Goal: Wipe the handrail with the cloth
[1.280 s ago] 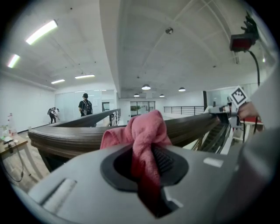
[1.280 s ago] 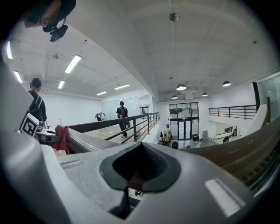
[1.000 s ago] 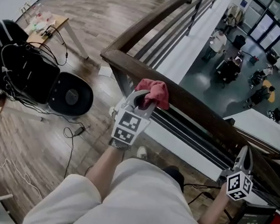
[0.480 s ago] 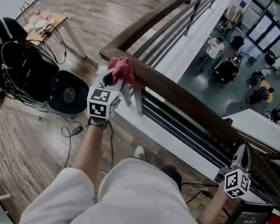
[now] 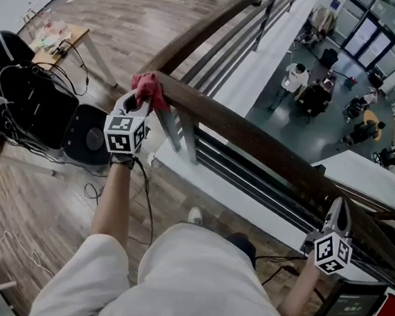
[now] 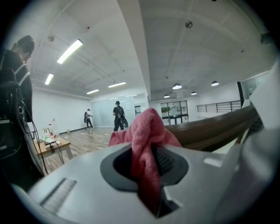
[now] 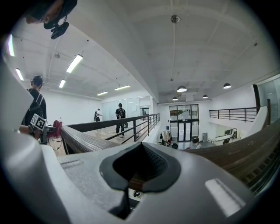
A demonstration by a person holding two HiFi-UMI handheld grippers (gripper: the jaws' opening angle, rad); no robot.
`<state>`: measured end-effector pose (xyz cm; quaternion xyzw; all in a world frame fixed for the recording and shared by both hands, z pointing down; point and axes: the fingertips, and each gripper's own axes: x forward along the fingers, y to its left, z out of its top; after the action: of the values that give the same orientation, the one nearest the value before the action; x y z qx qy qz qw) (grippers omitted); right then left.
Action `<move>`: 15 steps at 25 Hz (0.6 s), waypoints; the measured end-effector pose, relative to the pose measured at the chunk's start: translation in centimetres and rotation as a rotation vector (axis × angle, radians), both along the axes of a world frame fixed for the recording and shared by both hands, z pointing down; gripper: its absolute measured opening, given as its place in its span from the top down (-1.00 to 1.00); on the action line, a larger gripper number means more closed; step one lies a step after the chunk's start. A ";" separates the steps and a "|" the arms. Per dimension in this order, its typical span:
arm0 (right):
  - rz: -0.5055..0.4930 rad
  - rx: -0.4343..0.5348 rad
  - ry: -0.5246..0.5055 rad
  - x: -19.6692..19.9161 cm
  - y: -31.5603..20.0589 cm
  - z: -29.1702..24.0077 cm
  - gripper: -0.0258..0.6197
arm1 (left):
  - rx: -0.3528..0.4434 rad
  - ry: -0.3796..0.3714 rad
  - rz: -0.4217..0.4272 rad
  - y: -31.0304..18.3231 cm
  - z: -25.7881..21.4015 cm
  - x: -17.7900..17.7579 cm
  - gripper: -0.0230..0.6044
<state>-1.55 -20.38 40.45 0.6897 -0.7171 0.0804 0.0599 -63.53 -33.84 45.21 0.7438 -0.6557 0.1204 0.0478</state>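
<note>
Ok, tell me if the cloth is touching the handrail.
Touching. The head view shows the cloth, held in the left claw, pressed onto the handrail's corner.

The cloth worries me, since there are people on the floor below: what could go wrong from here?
1. The left claw pinches just a bunch of the cloth. If it snags at the handrail corner, it might pull free and drop over the open side toward the people below.
2. Cables lie on the floor by the person's feet, a possible trip.
</note>
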 end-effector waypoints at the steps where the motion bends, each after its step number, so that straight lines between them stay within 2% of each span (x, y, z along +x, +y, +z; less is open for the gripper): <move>1: -0.002 -0.001 0.001 -0.1 -0.1 0.0 0.91 | -0.003 -0.007 -0.006 -0.2 0.0 -0.5 0.68; 6: -0.002 0.004 0.007 -0.2 0.0 0.1 0.91 | -0.031 -0.026 -0.018 -0.9 -0.8 -2.2 0.69; 11: -0.001 0.014 0.022 -0.5 0.2 -0.1 0.91 | -0.029 -0.010 -0.001 -0.4 -0.8 -1.2 0.70; 15: -0.008 0.016 0.021 -1.1 0.0 0.1 0.91 | -0.013 -0.027 0.015 0.0 -0.7 0.3 0.70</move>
<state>-2.65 -20.38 40.54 0.6880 -0.7199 0.0672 0.0620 -63.19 -33.83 44.50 0.7469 -0.6497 0.1349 0.0430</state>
